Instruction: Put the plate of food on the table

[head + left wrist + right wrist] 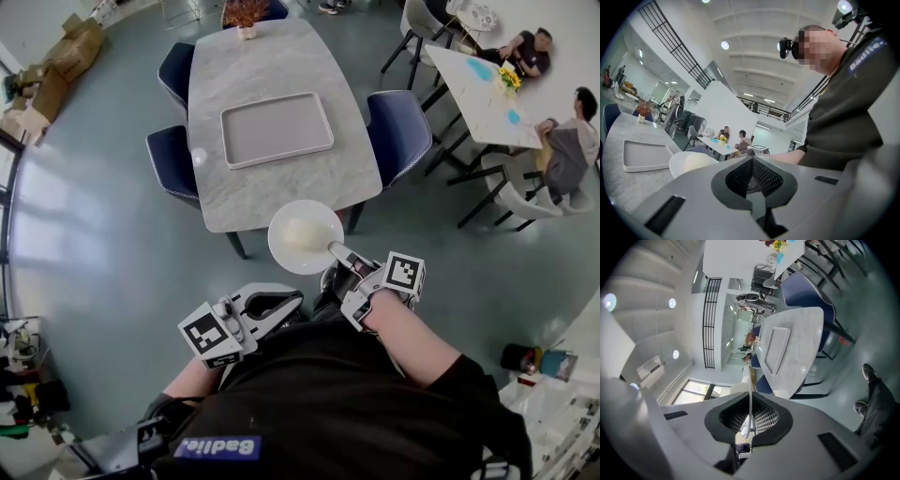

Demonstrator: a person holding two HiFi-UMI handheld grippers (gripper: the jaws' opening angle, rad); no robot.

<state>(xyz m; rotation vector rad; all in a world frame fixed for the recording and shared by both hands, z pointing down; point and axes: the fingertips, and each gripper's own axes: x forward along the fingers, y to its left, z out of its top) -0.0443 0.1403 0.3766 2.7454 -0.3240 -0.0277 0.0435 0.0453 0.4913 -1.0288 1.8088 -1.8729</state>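
Note:
A round white plate with a pale mound of food hangs over the near edge of the grey marble table, partly past it. My right gripper is shut on the plate's near rim. In the right gripper view the rim shows edge-on as a thin white line between the pads of the right gripper. My left gripper is lower and to the left, close to my body, shut with nothing in it. From the left gripper the plate shows beside the table.
A grey rectangular tray lies in the middle of the table, and a small vase of flowers stands at its far end. Blue chairs flank it on both sides. Two people sit at another table at the back right.

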